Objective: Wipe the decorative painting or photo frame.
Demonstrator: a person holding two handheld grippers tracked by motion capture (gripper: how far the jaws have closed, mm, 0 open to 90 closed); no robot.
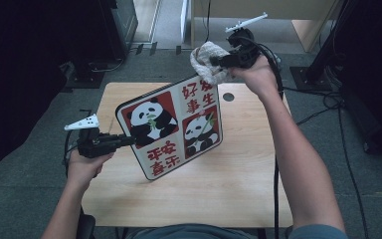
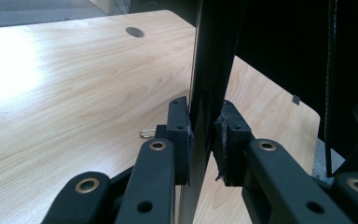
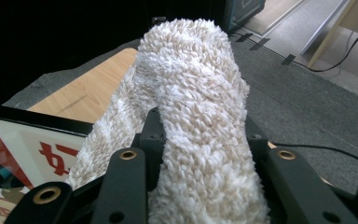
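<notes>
At left, the left gripper point(image 1: 122, 140) has its fingers point(image 2: 179, 135) clamped on the left edge of a panda picture board point(image 1: 171, 127), held tilted above the desk point(image 1: 238, 189). At right, the right gripper point(image 1: 219, 60) pinches a fluffy cloth point(image 1: 206, 62) against the board's top corner. Hard wiping there could twist the board from its single-edge grip; open desk lies below and right.

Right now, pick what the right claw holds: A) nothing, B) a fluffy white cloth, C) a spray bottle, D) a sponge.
B: the right claw is shut on the fluffy white cloth, bunched between its jaws near the panda board's top corner.
</notes>
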